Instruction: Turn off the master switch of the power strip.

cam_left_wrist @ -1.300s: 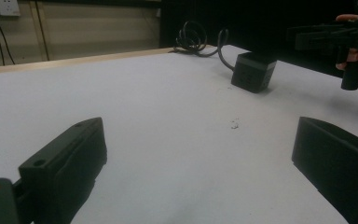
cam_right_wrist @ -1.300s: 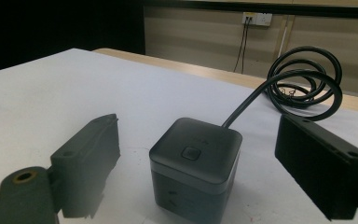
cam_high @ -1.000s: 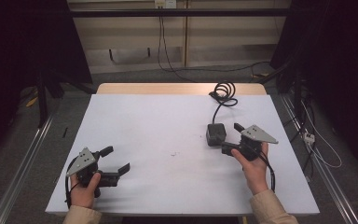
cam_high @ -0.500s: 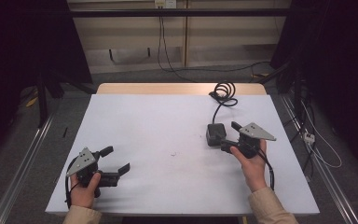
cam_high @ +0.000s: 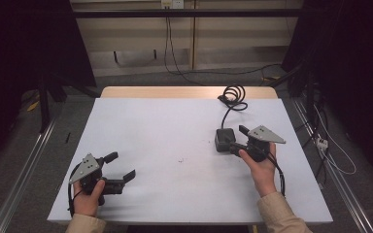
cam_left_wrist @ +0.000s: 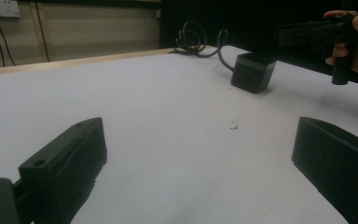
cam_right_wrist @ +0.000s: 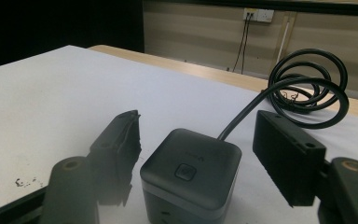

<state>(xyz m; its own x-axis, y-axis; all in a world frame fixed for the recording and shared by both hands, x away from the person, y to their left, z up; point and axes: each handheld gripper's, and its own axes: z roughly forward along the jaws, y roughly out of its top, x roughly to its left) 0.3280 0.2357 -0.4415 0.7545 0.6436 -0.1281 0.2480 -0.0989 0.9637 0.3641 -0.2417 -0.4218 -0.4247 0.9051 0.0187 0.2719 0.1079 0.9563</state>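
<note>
The right gripper (cam_high: 237,138), held in the person's right hand (cam_high: 261,165), sits low over the white table top (cam_high: 165,131) with its two black jaws set on either side of a small dark grey cube-shaped power box (cam_right_wrist: 191,179) that has a square button on its top face. In the right gripper view the box stands on the table between the jaws, with a narrow gap showing on each side, so the pads are not pressing on it. The jaws have just been closing in around the box and stand partly open. A thick black cable (cam_right_wrist: 307,91) runs from the far side of the box, past the jaw at the right of that view, to a loose coil lying beyond the gripper near the wooden far edge of the table.

The left gripper (cam_high: 121,167), in the left hand (cam_high: 87,196), hovers just above the table well away from the box, its jaws spread wide with nothing between them. From the left gripper view the box (cam_left_wrist: 253,72) lies far ahead and to the right.
</note>
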